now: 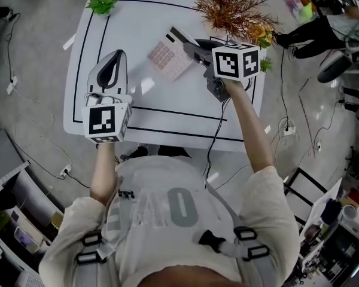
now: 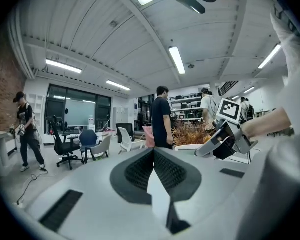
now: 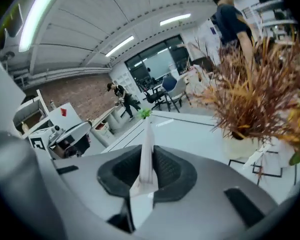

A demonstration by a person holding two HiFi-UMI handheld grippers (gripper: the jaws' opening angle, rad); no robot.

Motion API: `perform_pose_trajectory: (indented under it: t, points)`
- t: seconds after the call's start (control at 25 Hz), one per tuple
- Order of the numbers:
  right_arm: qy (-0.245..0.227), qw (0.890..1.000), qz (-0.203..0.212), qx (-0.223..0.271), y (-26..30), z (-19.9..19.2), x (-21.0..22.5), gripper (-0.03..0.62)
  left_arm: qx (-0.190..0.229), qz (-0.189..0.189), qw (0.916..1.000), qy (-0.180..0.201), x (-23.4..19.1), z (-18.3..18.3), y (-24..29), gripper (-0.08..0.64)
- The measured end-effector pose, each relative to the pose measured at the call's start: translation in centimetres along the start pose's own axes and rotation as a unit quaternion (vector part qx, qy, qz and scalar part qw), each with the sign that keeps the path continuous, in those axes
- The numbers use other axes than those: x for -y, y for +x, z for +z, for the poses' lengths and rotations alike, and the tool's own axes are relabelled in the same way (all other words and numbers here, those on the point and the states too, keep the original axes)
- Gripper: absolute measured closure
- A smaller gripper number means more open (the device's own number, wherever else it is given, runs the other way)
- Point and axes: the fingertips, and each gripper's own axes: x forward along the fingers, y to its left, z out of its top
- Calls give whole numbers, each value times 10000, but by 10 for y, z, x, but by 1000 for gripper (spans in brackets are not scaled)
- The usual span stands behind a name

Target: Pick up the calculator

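Observation:
The calculator (image 1: 167, 55), pale pink with a dark top strip, hangs tilted over the middle of the white table (image 1: 167, 115). My right gripper (image 1: 190, 48) is shut on its right edge. In the right gripper view the calculator (image 3: 147, 129) shows edge-on as a thin white blade, pinched between the dark pads of the right gripper (image 3: 147, 151). My left gripper (image 1: 117, 54) hovers over the table's left part, well left of the calculator. In its own view the left gripper (image 2: 153, 150) has its jaws together, nothing between them, and points level across the room.
A dried orange plant (image 1: 230, 8) stands at the table's far right, close behind the right gripper. A small green plant (image 1: 102, 3) sits at the far left corner. People (image 2: 162, 116) and office chairs (image 2: 70, 144) stand beyond the table. Cables (image 1: 36, 148) lie on the floor.

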Motion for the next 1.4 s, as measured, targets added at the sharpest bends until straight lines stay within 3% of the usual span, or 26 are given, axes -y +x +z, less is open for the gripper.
perform_pose_trajectory:
  t: [0.2, 0.36, 0.48, 0.68, 0.84, 0.96, 1.16, 1.4]
  points:
    - [-370, 9922, -889, 785, -42, 15, -34, 525, 437, -150, 9986, 274, 12, 39, -20, 540]
    - [-701, 9733, -1550, 1541, -69, 32, -64, 525, 813, -266, 9953, 445, 16, 67, -30, 540]
    - [-849, 9536, -2037, 2048, -96, 35, -85, 525, 1037, -364, 9931, 404, 25, 83, -37, 540]
    - [-985, 9118, -2755, 2880, -141, 36, -119, 525, 1202, -589, 9905, 327, 32, 104, -42, 540]
    - [-1181, 8811, -3166, 3309, -172, 28, -143, 523, 1236, -529, 9902, 386, 30, 106, -49, 540]
    - [-1200, 8648, -3327, 3566, -190, 19, -152, 523, 1329, -665, 9879, 431, 39, 108, -51, 540]
    - [-1321, 8508, -3485, 3705, -200, 8, -163, 523, 1515, -951, 9834, 318, 54, 115, -55, 540]
    - [-1246, 8552, -3377, 3729, -198, 6, -162, 523, 1500, -974, 9827, 487, 61, 118, -55, 540]
